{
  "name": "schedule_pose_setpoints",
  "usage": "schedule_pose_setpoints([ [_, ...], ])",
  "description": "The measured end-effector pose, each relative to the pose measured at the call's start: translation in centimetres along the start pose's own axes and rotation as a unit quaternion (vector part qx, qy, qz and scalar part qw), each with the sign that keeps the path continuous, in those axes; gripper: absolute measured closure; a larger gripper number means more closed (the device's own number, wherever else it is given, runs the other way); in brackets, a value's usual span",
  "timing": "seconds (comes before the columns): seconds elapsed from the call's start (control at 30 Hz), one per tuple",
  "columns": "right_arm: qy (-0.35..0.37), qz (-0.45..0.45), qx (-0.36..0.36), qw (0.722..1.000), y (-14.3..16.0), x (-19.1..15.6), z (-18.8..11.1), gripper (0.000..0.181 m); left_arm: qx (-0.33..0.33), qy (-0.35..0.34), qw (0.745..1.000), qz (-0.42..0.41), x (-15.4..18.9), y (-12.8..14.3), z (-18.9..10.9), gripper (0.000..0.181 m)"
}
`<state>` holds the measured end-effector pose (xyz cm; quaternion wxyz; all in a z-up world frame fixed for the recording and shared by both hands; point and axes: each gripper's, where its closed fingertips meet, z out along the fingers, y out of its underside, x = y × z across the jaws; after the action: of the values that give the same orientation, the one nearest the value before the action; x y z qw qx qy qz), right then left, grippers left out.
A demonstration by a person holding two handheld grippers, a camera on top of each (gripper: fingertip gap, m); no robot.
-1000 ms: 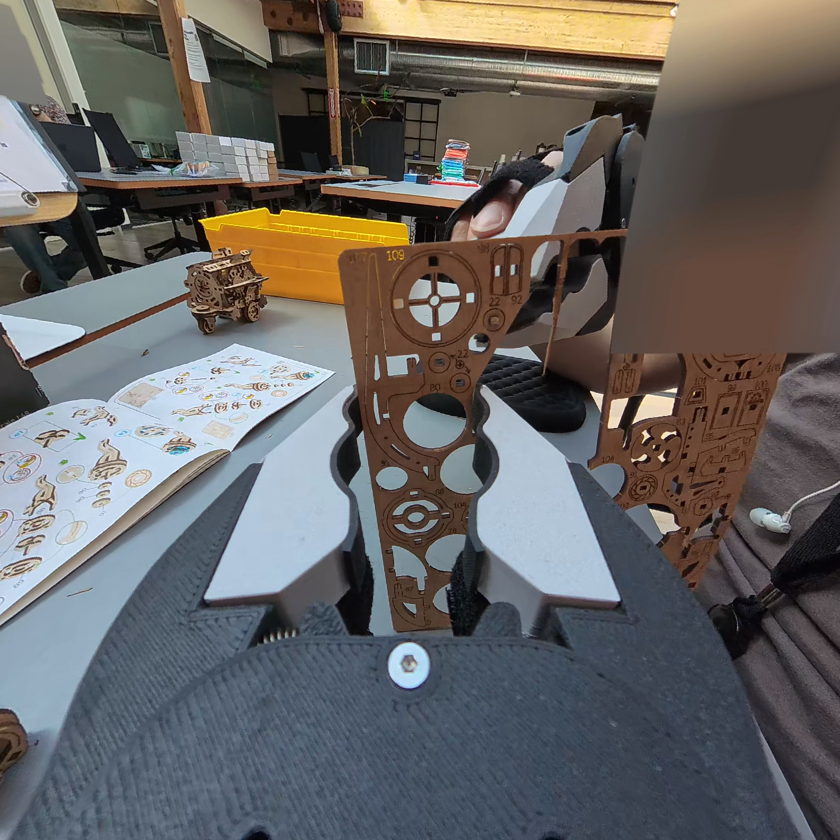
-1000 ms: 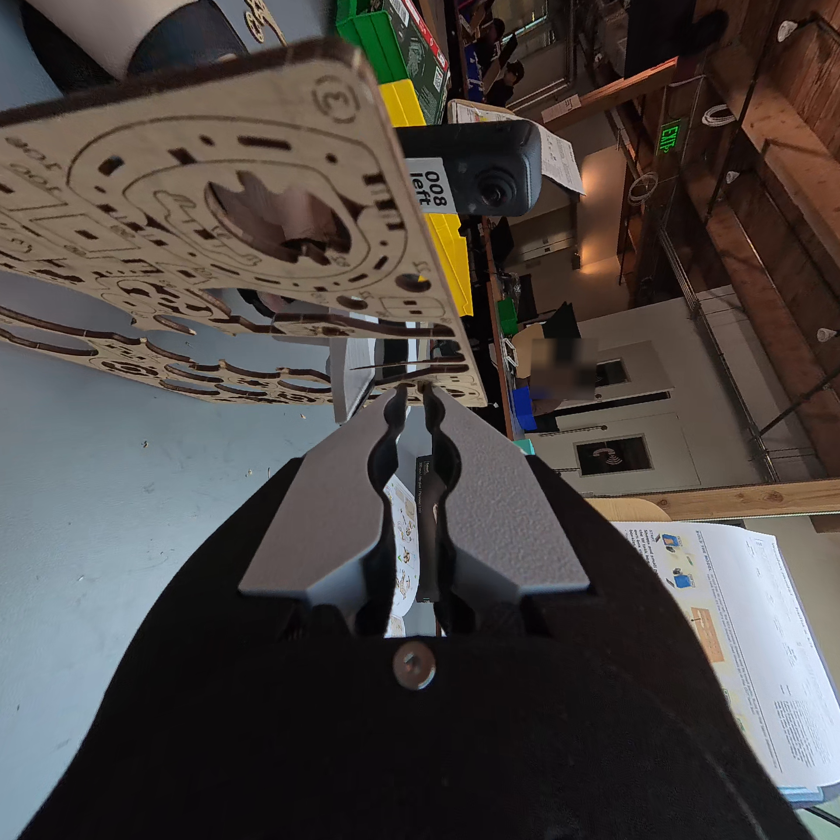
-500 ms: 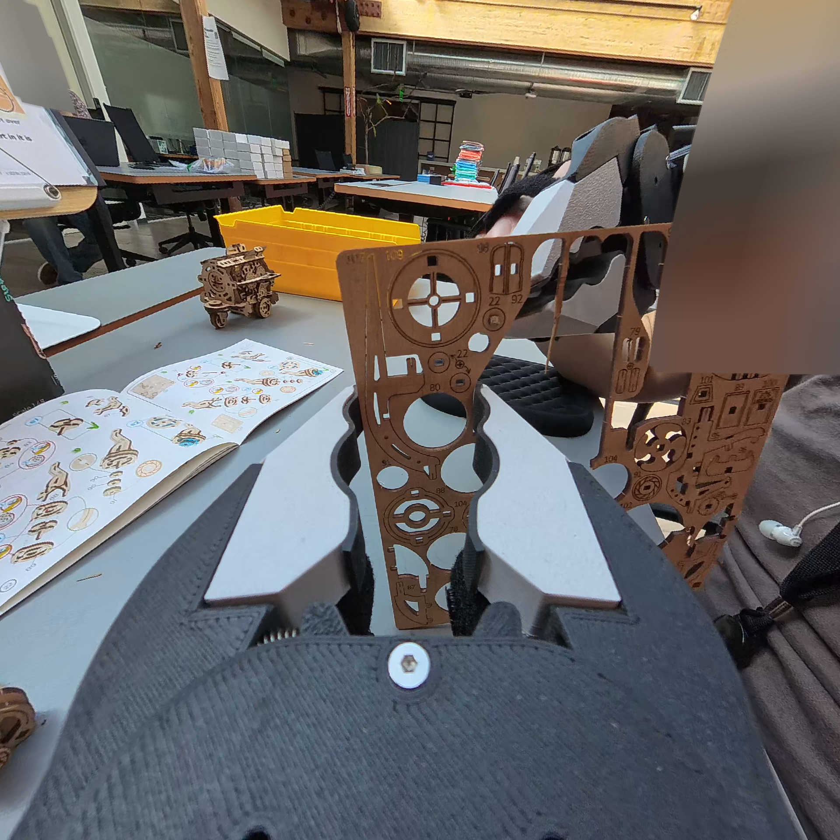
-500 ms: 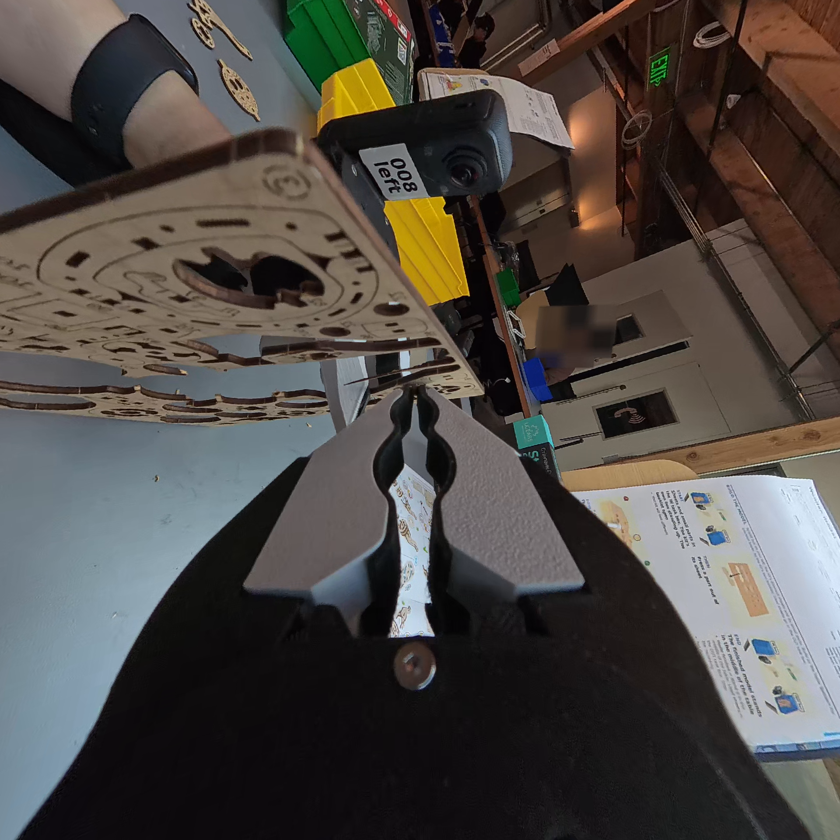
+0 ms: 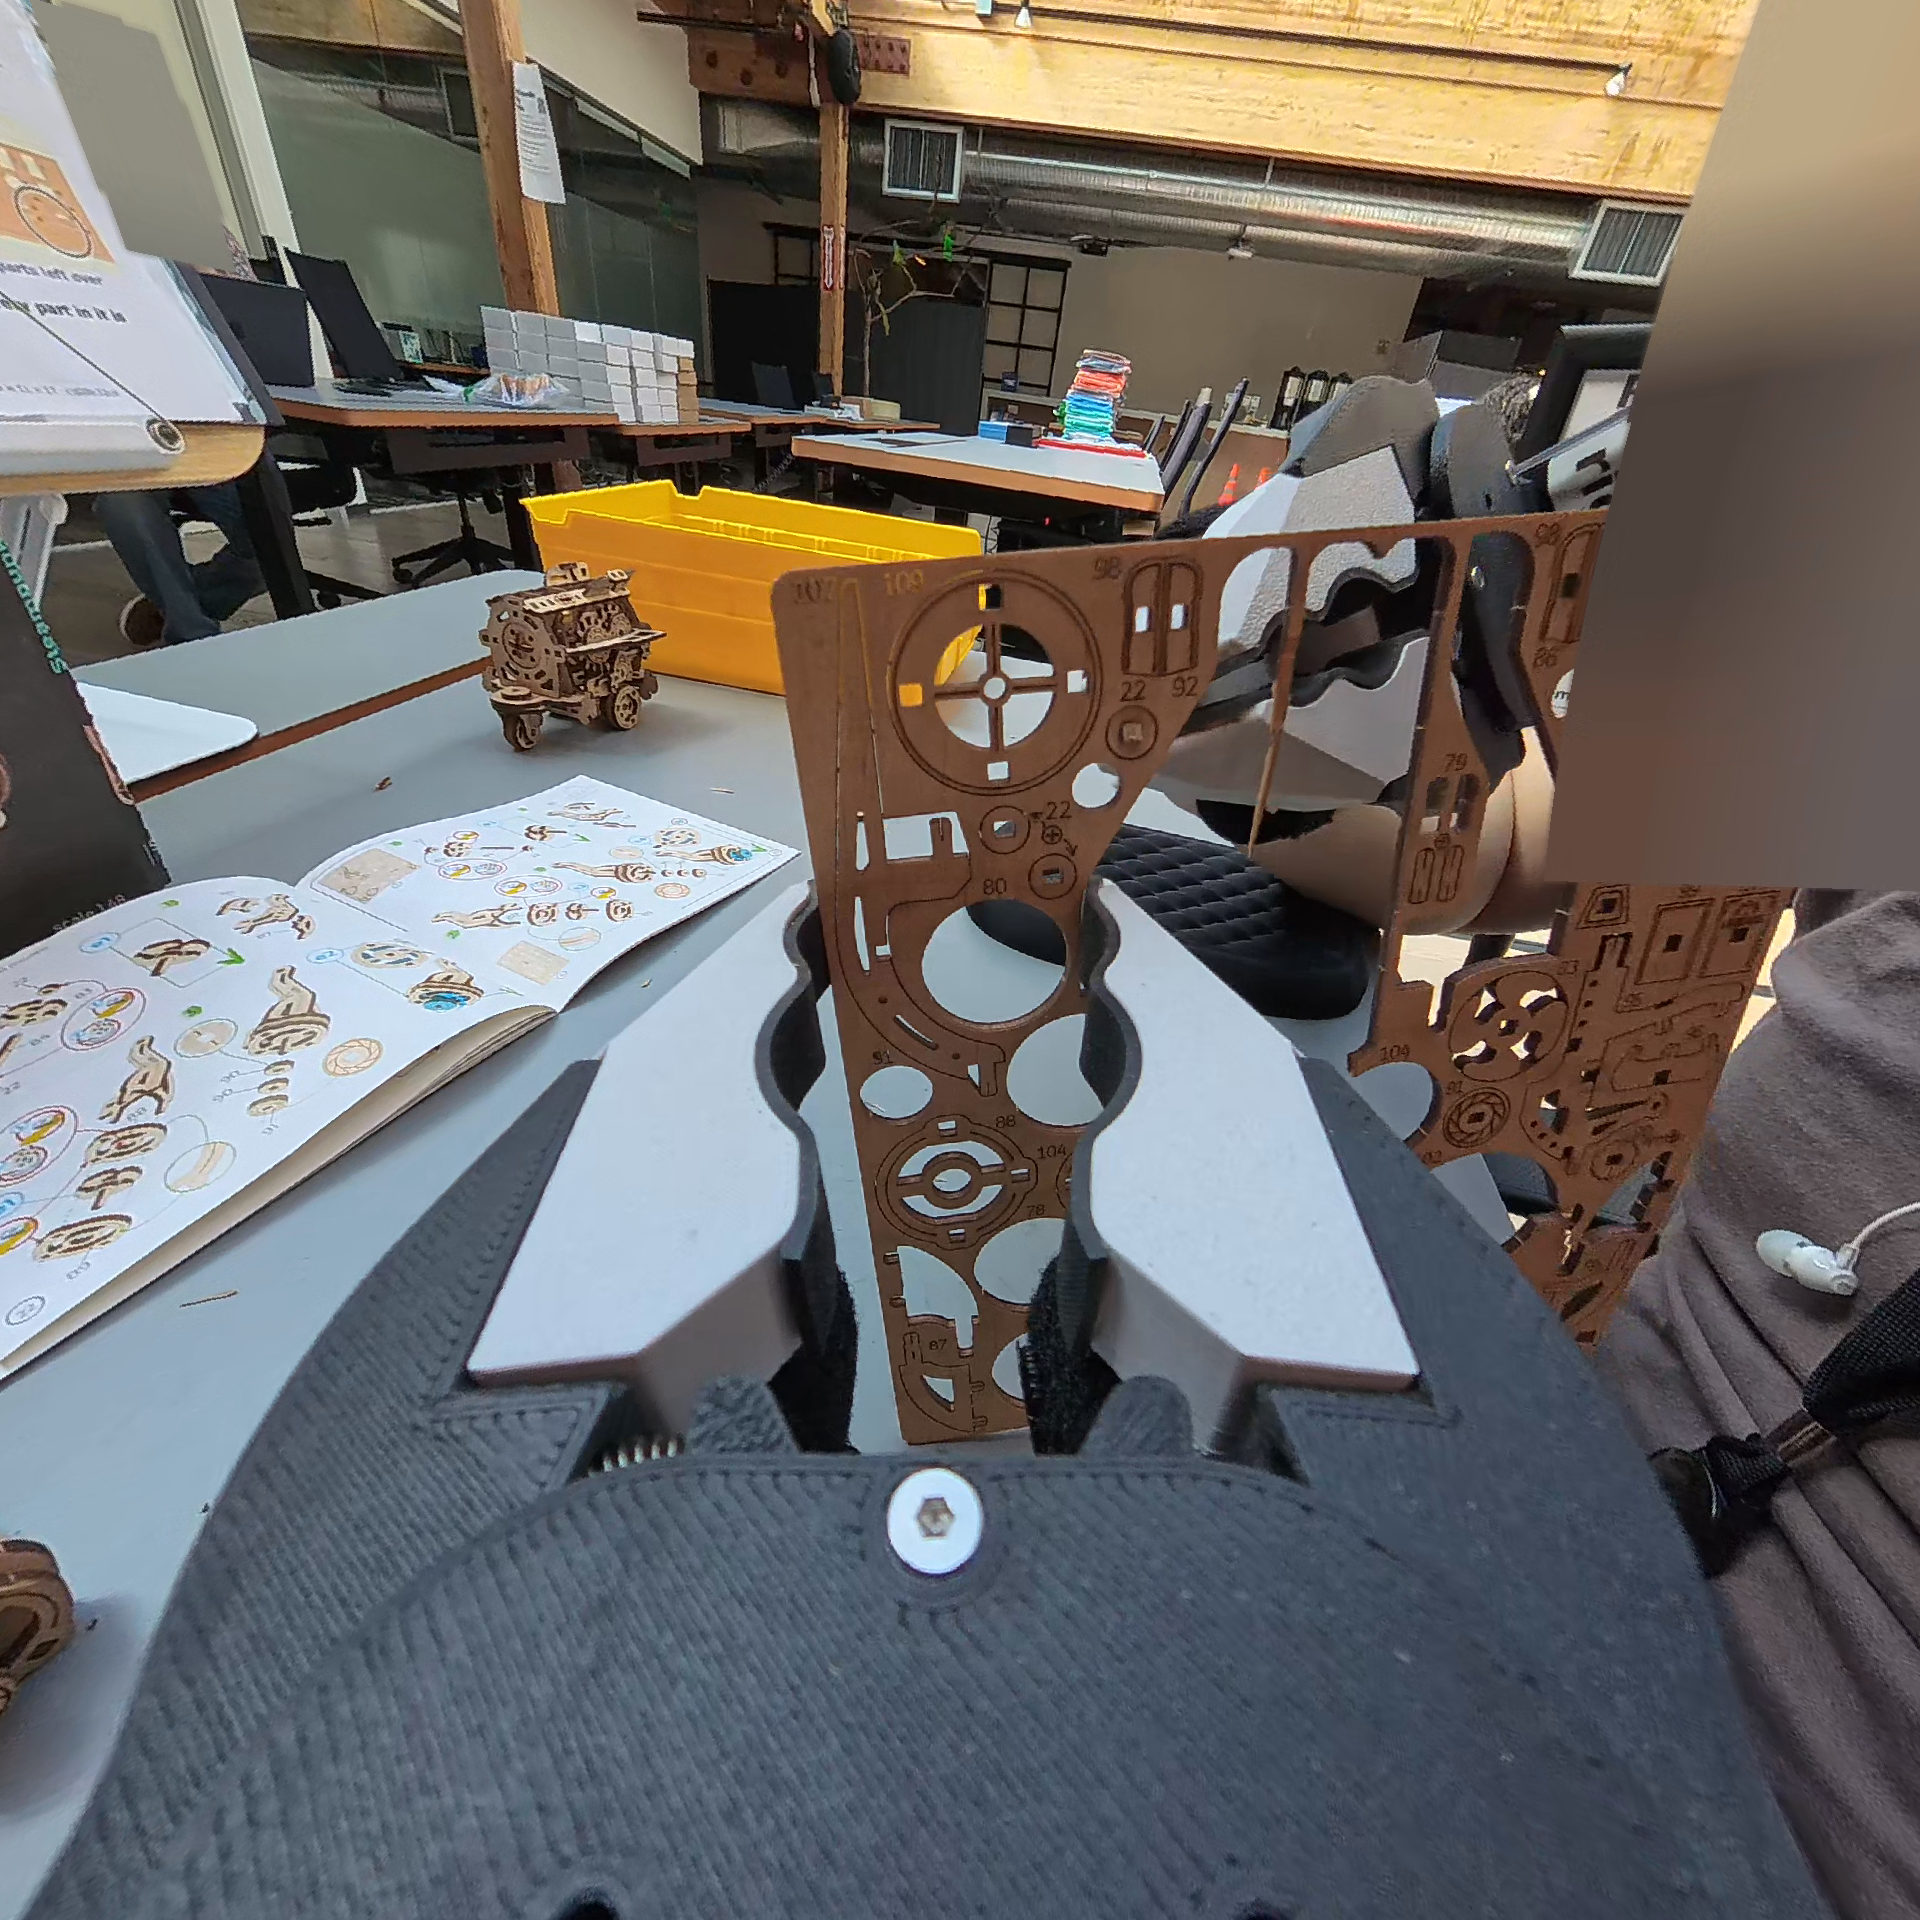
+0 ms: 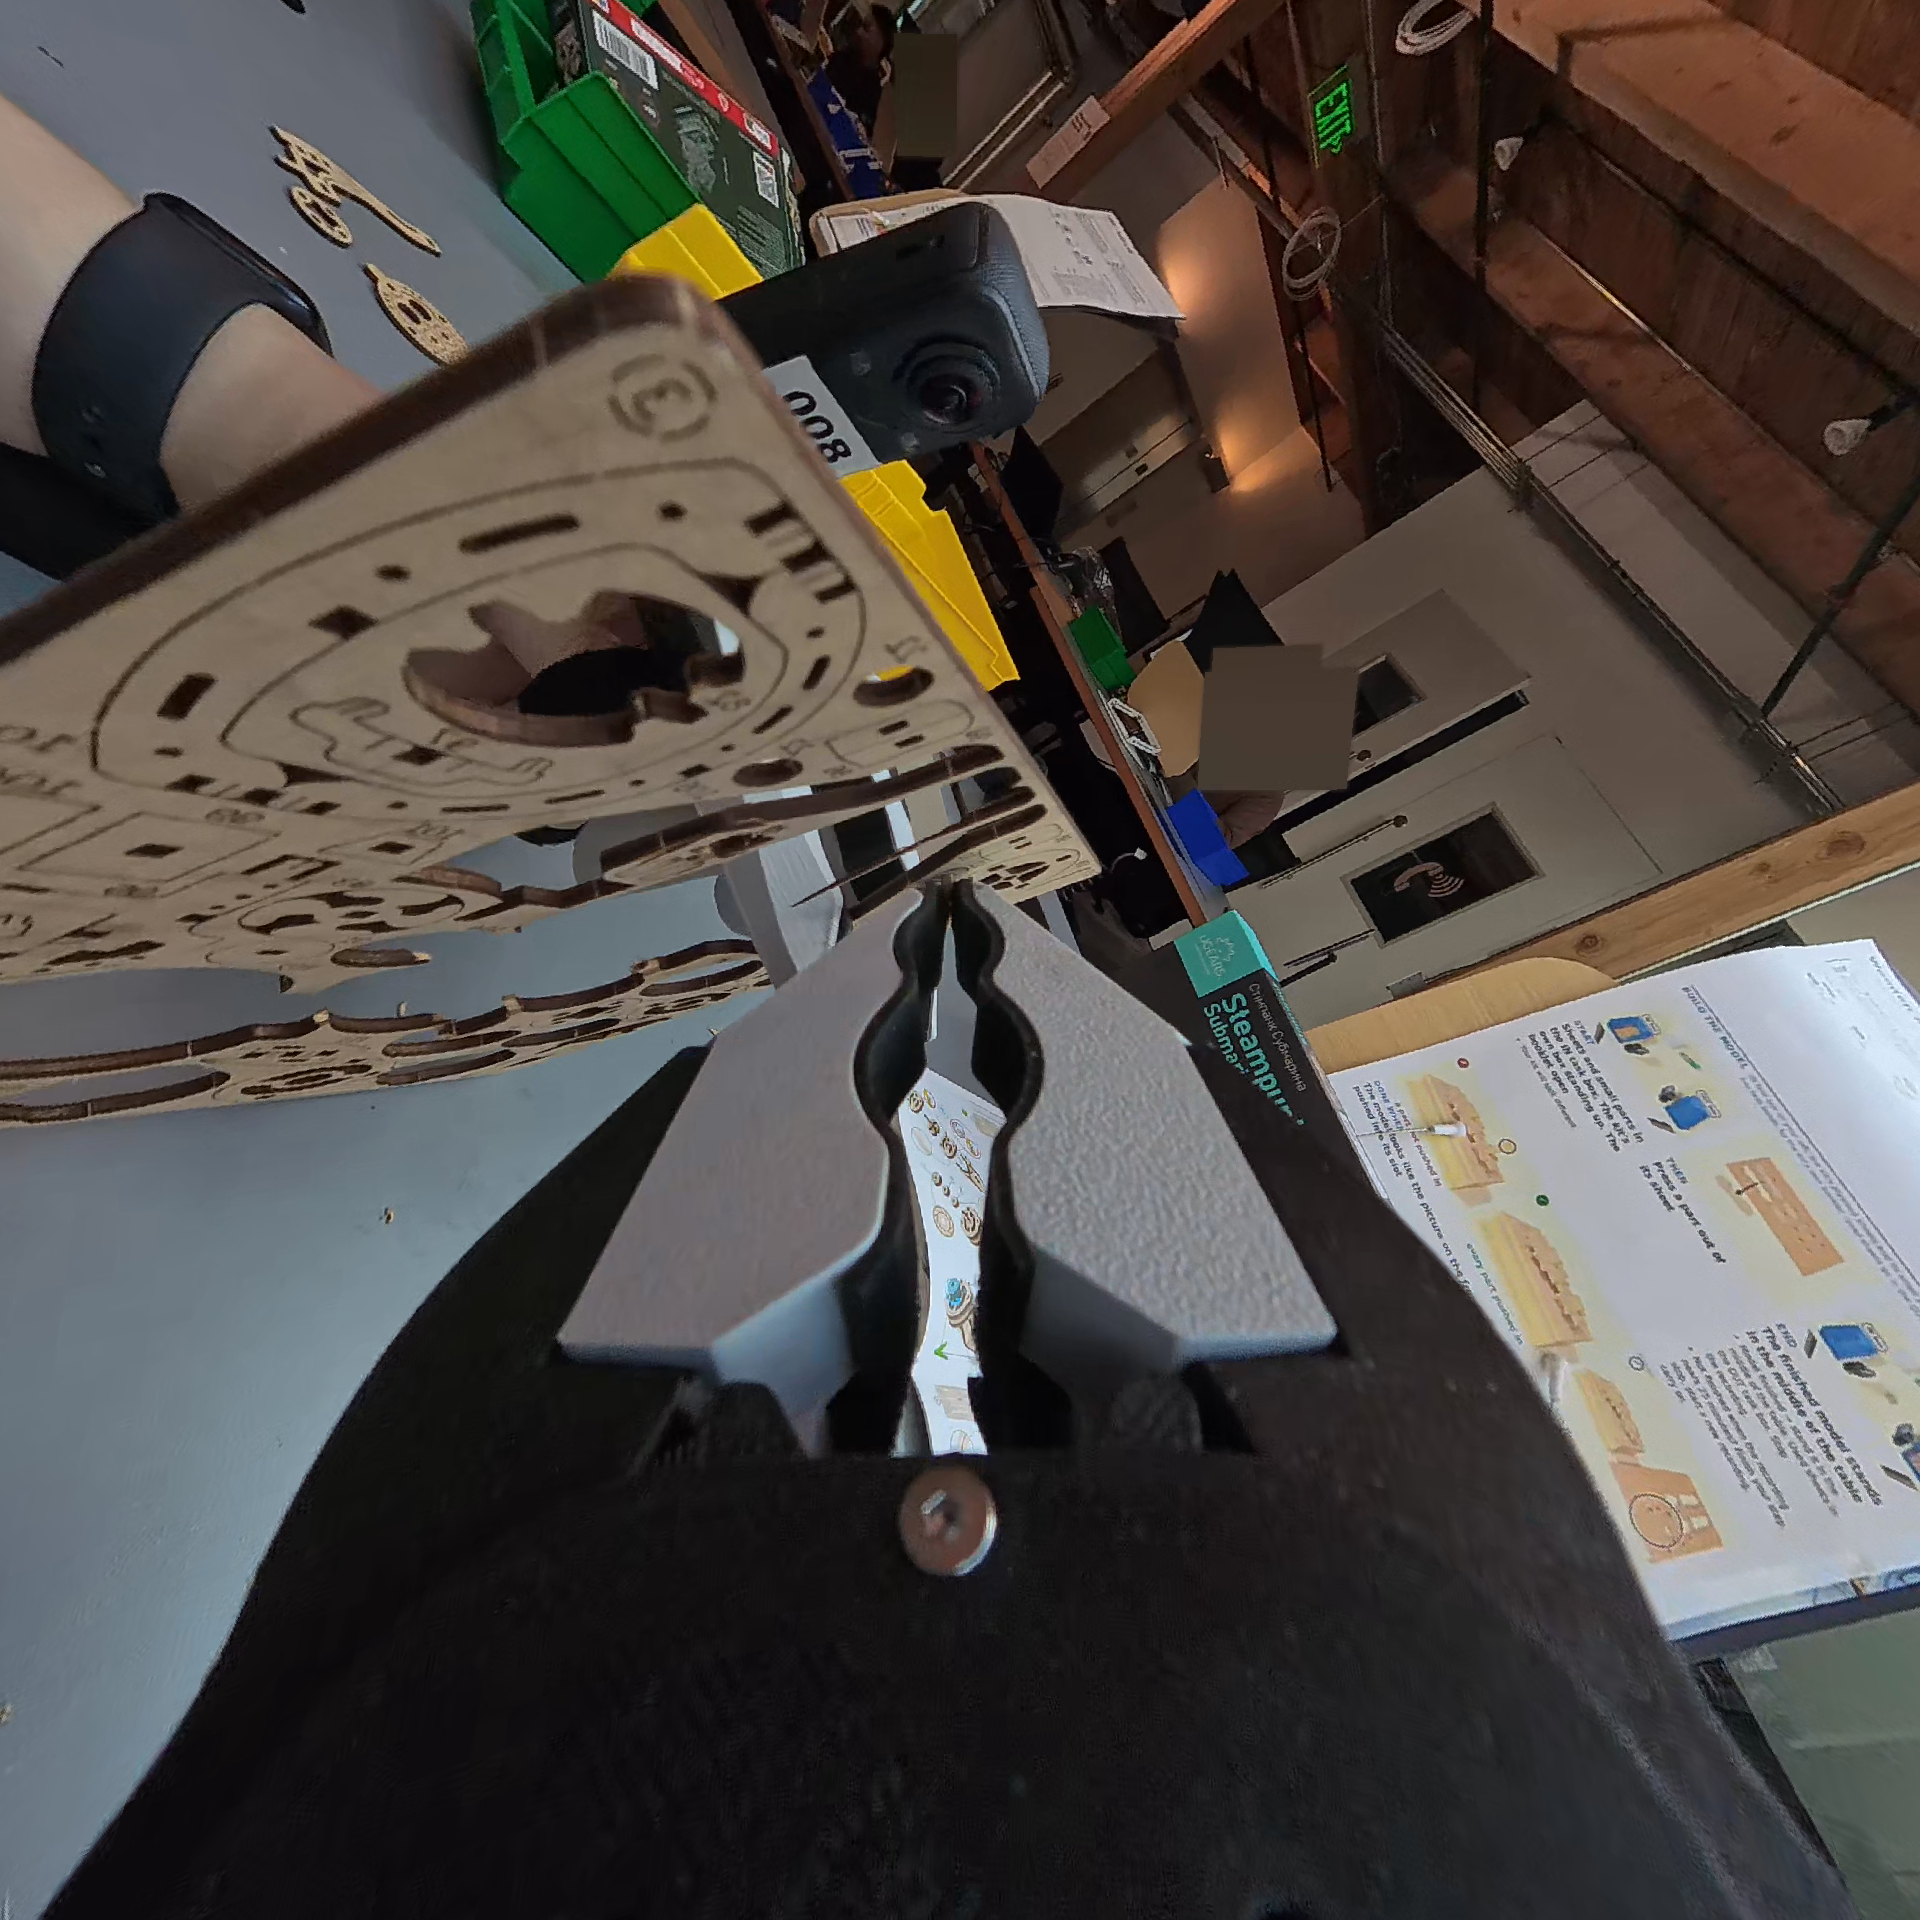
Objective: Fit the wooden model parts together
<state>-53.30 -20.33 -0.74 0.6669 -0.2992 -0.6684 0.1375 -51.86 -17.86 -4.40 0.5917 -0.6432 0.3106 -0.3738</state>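
Observation:
A brown laser-cut wooden sheet (image 5: 1023, 883) stands upright between the fingers of my left gripper (image 5: 951, 899), which is shut on its lower part. The sheet spreads to the right, with several empty cut-outs. My right gripper (image 5: 1283, 665) is behind the sheet's upper right. Its tips are pinched on a thin wooden sliver that hangs in a gap of the sheet. In the right wrist view the sheet (image 6: 312, 582) fills the upper left, and my right gripper (image 6: 948, 891) is shut with its tips at the sliver's point.
An open instruction booklet (image 5: 312, 987) lies at the left on the grey table (image 5: 208, 1403). Behind it are an assembled wooden model (image 5: 566, 655) and a yellow bin (image 5: 748, 582). A person's grey clothing (image 5: 1818, 1455) is close at right. A printed guide (image 6: 1662, 1247) and loose wooden parts (image 6: 353, 197) also show.
My right gripper's tips have closed from a narrow gap to pinched at the sliver. In the left view it shifted right along the sheet's top. The left gripper still holds the sheet.

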Motion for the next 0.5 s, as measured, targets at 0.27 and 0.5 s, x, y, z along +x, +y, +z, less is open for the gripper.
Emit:
schedule_pose_setpoints([
  [0.27,0.031,0.027,0.005,0.999,0.08,0.03,-0.21,0.181,0.000,-0.005,1.000,0.003,0.03,0.03,0.14,0.135],
  [0.5,-0.015,-0.049,0.003,0.999,0.15,0.09,-0.19,0.180,-0.006,-0.002,1.000,0.001,0.03,0.08,0.15,0.134],
])
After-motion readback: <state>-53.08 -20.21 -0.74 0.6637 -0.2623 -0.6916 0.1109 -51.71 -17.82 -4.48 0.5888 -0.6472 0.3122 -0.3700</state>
